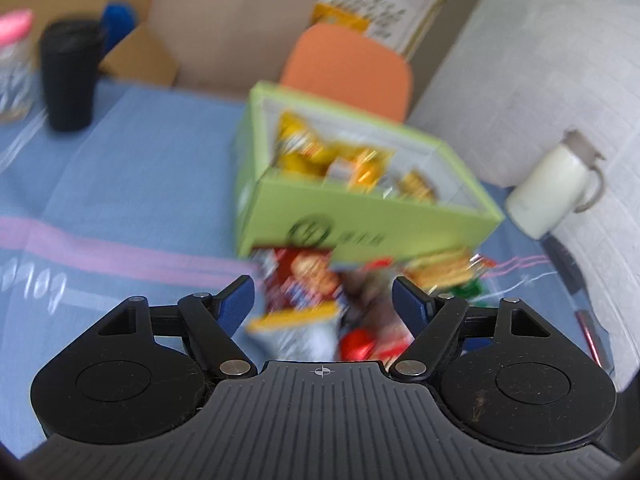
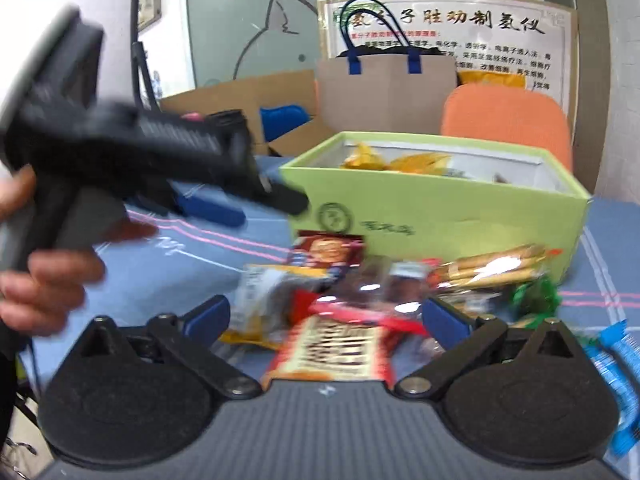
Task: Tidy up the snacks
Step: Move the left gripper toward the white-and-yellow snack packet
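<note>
Snack packets [image 2: 340, 300] lay heaped on blue tabletop [image 1: 140, 184], touching near wall of green box [image 1: 360, 216].
Left tongs [image 1: 323, 294] and right tongs [image 2: 325, 316] both spread, holding nothing.
Packets looked light, crinkly, slippery (contents likely crushable); best pinched at sealed edge.
Red-brown packet [image 1: 308, 280] at 12 o'clock from left tongs.
Motion blur hid labels; box contents partly hidden behind wall.

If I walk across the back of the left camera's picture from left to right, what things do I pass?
Pink-lidded jar → black cup → brown paper bag → orange chair → green box → white jug.
</note>
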